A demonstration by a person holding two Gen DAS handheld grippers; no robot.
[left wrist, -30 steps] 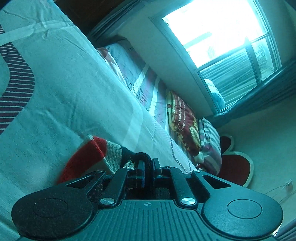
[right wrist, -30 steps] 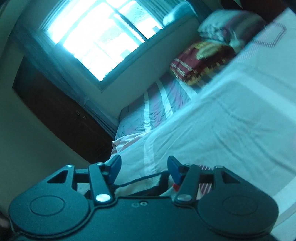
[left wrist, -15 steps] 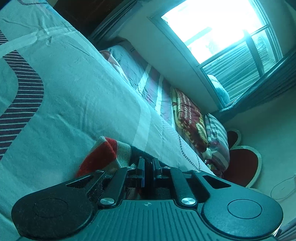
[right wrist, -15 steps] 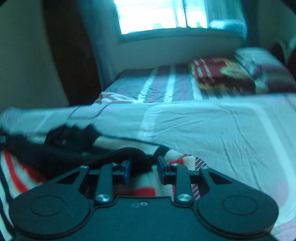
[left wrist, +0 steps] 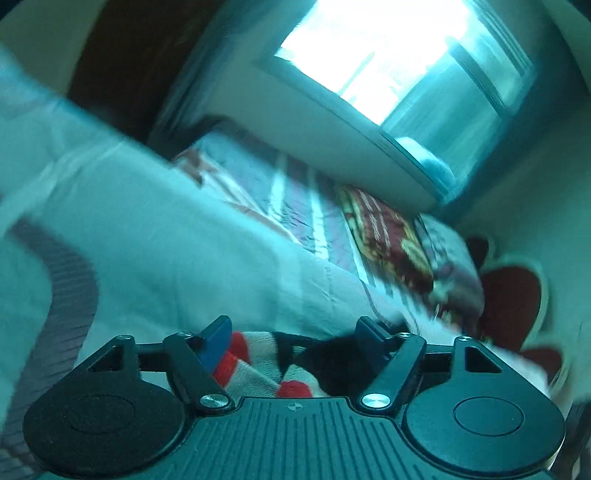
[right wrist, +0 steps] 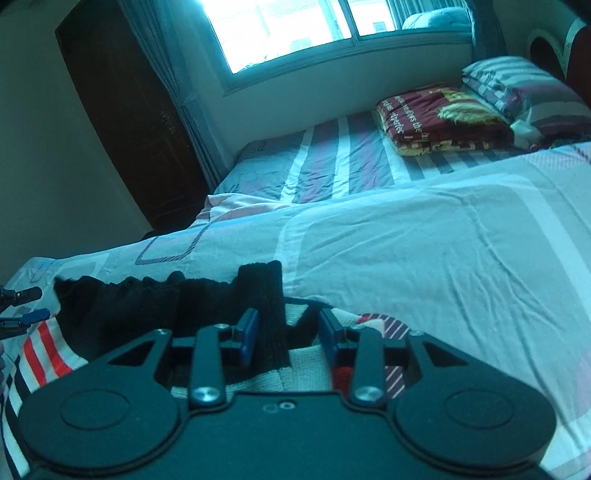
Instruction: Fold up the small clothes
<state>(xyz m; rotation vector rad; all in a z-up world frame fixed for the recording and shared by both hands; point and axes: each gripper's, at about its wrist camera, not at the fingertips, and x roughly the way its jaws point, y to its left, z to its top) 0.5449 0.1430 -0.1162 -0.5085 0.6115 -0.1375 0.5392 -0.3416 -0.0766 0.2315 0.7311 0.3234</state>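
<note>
A small knit garment with red, white and black stripes (right wrist: 44,350) lies on the bed, its black part (right wrist: 155,302) spread across it and a black ribbed cuff (right wrist: 264,295) folded toward me. My right gripper (right wrist: 288,338) is open, its blue pads either side of the cuff. My left gripper (left wrist: 293,339) is open just above the striped knit (left wrist: 255,365) and its black part (left wrist: 332,362); that view is blurred. The tips of the left gripper (right wrist: 26,314) show at the left edge of the right wrist view.
The bed sheet (right wrist: 424,266) is pale with striped patches. A folded maroon blanket (right wrist: 443,122) and a striped pillow (right wrist: 524,85) lie at the head. A window (right wrist: 303,26), a curtain and a dark wardrobe (right wrist: 129,110) stand behind. A red heart-shaped headboard (left wrist: 513,302) is at the right.
My left gripper was shut on the knit garment and has opened, letting it go. My right gripper has opened wider over the black cuff; both have swung round.
</note>
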